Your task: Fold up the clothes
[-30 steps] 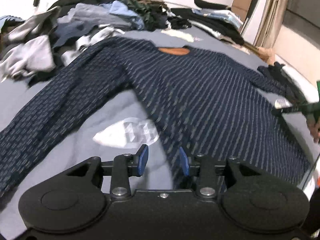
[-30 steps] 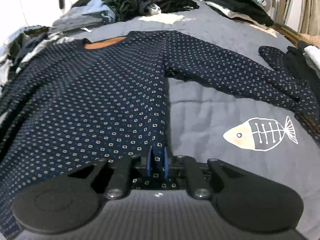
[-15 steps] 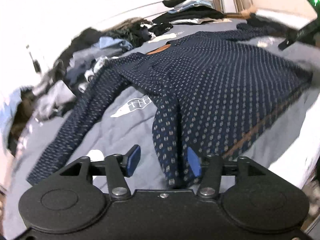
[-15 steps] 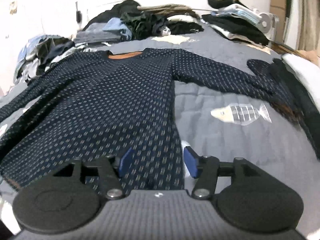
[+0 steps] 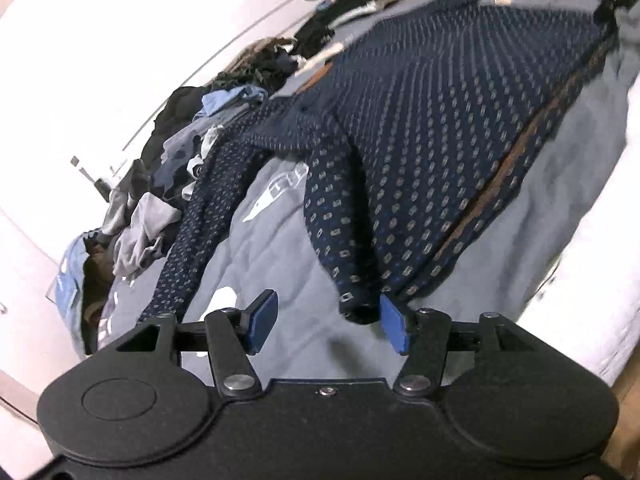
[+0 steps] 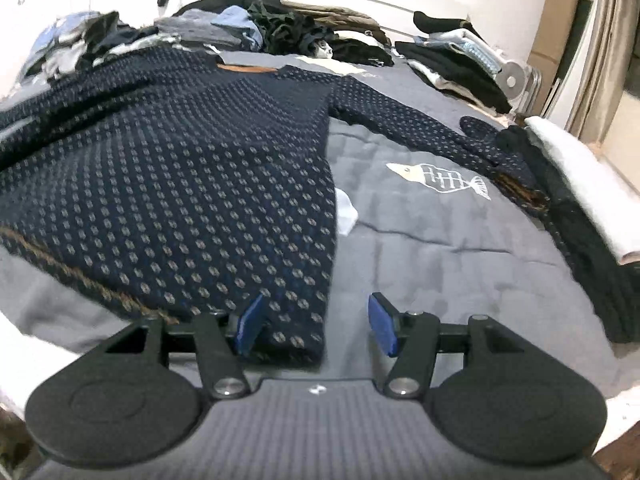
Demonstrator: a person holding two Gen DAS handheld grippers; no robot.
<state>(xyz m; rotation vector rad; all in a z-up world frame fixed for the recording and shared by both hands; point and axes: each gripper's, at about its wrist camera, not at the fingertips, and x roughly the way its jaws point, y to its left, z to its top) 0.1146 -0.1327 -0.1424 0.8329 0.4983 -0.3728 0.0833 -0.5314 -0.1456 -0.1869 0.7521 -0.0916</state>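
Right wrist view shows the navy patterned sweater [image 6: 192, 184] spread flat on the grey bed [image 6: 440, 248], no fold made yet, its sleeve reaching toward two o'clock. Both the right gripper [image 6: 316, 324] and the left gripper [image 5: 328, 322] have just opened their jaws, now spread and pinching nothing, a hem corner lying loose between each pair. Unfolded clothes [image 6: 288, 28] heap at twelve o'clock by the white wall.

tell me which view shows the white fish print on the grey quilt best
The right wrist view: the white fish print lies whole and unobstructed on the grey quilt, right of the navy dotted sweater. The left wrist view does not show that fish.
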